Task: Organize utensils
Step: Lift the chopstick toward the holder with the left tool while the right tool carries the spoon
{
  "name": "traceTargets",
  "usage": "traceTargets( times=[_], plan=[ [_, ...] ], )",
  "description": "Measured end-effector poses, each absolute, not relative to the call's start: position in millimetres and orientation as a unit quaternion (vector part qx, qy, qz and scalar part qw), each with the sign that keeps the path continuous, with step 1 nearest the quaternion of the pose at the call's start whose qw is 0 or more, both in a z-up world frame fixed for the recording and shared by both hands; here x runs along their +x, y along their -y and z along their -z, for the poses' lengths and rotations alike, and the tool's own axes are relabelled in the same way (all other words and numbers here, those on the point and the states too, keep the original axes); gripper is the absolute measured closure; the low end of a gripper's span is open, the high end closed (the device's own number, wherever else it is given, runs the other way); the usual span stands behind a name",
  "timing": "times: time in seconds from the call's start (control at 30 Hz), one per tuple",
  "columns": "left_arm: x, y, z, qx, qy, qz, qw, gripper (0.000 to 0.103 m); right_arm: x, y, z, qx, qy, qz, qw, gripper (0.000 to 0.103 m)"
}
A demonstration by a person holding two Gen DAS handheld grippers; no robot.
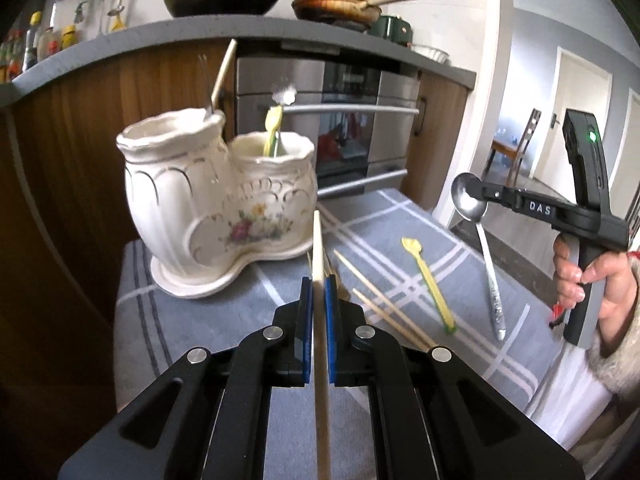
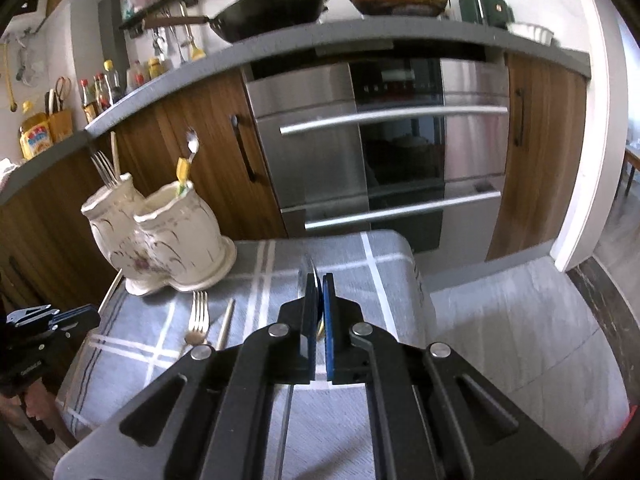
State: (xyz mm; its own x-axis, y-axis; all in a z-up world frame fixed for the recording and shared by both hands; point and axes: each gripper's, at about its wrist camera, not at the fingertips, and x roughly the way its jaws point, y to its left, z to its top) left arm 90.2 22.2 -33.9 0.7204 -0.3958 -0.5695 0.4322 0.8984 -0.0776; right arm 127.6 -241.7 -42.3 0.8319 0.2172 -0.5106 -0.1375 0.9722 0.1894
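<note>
My left gripper [image 1: 319, 280] is shut on a pale wooden chopstick [image 1: 318, 248] that points up toward the cream two-pot ceramic holder [image 1: 216, 208]. My right gripper [image 1: 474, 194] is shut on the bowl of a metal spoon [image 1: 491, 276], handle hanging down; in the right wrist view the right gripper [image 2: 318, 278] clamps the spoon bowl [image 2: 310, 270]. The holder [image 2: 160, 240] has a fork and a stick in its left pot, a yellow spoon in its right. Two chopsticks [image 1: 384, 304] and a yellow plastic spoon [image 1: 430, 284] lie on the checked cloth [image 1: 400, 240].
A fork [image 2: 199, 316] and another utensil [image 2: 225, 324] lie on the cloth in front of the holder. Behind stand a steel oven [image 2: 380, 152] and wood cabinets under a grey counter with pans. The cloth-covered table ends at the right, floor beyond.
</note>
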Motion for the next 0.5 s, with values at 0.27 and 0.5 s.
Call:
traceTargets(
  times=[0.27,0.5],
  plan=[
    [85.1,-45.3,3.1,-0.01,-0.248,0.219,0.944,0.097,115.6,227.4,18.3,0.058,-0.234,-0.101,0.965,0.1],
    [85.8,-68.8,-28.6,-0.036,-0.205,0.21,0.955,0.097,110.6,208.9,-13.9,0.047,-0.189,-0.105,0.975,0.1]
  ],
)
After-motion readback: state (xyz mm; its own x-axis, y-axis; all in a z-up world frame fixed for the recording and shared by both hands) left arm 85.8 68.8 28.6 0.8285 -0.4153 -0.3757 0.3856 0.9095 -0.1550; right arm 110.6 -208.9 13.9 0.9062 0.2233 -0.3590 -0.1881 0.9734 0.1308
